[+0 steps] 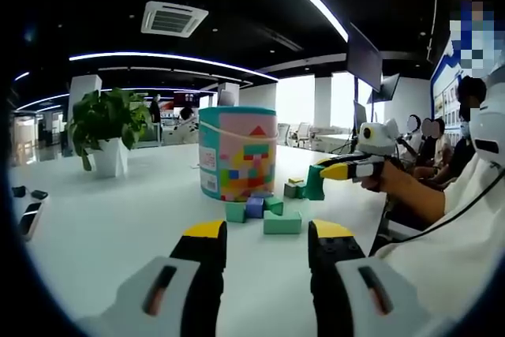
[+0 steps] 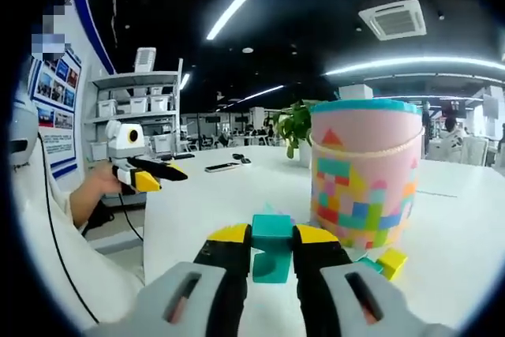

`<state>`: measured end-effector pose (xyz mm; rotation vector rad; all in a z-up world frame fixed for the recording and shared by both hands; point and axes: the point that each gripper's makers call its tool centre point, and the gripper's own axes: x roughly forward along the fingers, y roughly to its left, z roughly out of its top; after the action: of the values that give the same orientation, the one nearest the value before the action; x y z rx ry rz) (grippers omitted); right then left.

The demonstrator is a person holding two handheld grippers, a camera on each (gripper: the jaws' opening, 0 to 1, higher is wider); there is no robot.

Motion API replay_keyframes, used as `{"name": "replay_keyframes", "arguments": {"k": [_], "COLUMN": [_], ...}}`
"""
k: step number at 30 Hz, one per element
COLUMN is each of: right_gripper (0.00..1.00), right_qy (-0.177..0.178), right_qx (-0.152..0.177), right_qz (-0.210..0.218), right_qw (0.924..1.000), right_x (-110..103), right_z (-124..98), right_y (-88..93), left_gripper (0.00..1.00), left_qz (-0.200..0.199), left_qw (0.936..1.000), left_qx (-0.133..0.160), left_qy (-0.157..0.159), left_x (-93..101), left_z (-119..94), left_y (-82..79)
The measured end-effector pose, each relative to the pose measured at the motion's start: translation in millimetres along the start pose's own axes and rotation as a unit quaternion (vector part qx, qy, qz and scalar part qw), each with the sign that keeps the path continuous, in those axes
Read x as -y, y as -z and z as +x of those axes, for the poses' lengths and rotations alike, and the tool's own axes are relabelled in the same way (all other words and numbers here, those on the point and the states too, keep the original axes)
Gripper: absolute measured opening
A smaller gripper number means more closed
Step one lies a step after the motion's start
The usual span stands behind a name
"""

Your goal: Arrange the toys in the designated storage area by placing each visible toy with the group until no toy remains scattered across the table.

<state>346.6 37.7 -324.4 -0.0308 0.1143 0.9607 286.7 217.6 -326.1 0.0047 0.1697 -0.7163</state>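
Observation:
A pink-and-teal toy tub (image 1: 237,153) (image 2: 363,170) with a block pattern stands upright on the white table (image 1: 118,226). Several loose blocks lie at its foot: a green one (image 1: 282,222), another green one (image 1: 235,211) and a purple one (image 1: 254,207). My left gripper (image 1: 268,233) hovers open just short of them, nothing between its jaws. My right gripper (image 2: 272,236) is shut on a teal block (image 2: 272,249) (image 1: 315,188) and holds it above the table beside the tub. A yellow block (image 2: 392,262) lies by the tub's base. The left gripper (image 2: 154,173) also appears at the left of the right gripper view, in a hand.
A potted plant (image 1: 110,128) (image 2: 296,124) stands on the table behind the tub. Dark phone-like items (image 1: 30,212) lie at the left edge and one (image 2: 221,167) farther back. People sit at the table's right side (image 1: 430,155). Shelves (image 2: 138,104) line the wall.

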Motion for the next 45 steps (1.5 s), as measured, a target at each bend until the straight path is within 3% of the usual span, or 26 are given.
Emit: {"name": "replay_keyframes", "arguments": {"k": [6, 14, 19, 30, 34, 38, 42, 45], "right_gripper": [0.2, 0.2, 0.2, 0.2, 0.2, 0.2, 0.2, 0.2], "right_qy": [0.013, 0.04, 0.028, 0.023, 0.031, 0.064, 0.058, 0.044], "right_qx": [0.011, 0.029, 0.031, 0.039, 0.04, 0.087, 0.078, 0.091], "right_qz": [-0.001, -0.019, -0.004, -0.043, -0.038, -0.003, -0.006, -0.01], "right_qw": [0.9998, 0.9986, 0.9991, 0.998, 0.998, 0.9942, 0.9952, 0.9948], "right_x": [-2.2, 3.0, 2.2, 6.4, 13.7, 24.6, 21.3, 14.9], "right_z": [-2.5, -5.5, -7.0, -10.8, -11.7, -19.7, -15.9, -13.0], "right_y": [-17.5, -24.3, -26.3, -50.3, -57.5, -80.7, -91.5, -114.6], "left_gripper": [0.42, 0.42, 0.42, 0.42, 0.42, 0.42, 0.42, 0.42], "left_qz": [0.0, 0.0, -0.002, -0.003, -0.002, -0.004, -0.003, -0.005], "left_qw": [1.0, 1.0, 1.0, 1.0, 1.0, 1.0, 1.0, 1.0], "left_qx": [-0.001, 0.001, -0.002, -0.003, -0.003, -0.002, -0.002, -0.002], "left_qy": [0.001, 0.001, 0.001, 0.004, 0.004, 0.003, 0.006, 0.005], "left_x": [0.3, 0.3, 1.0, 2.4, 3.0, 2.6, 4.4, 2.7], "left_z": [0.1, -0.4, -0.1, 2.5, 2.8, 3.0, 2.9, 2.2], "left_y": [0.7, -0.1, 1.8, 2.2, 1.8, 1.3, 1.1, 2.1]}}
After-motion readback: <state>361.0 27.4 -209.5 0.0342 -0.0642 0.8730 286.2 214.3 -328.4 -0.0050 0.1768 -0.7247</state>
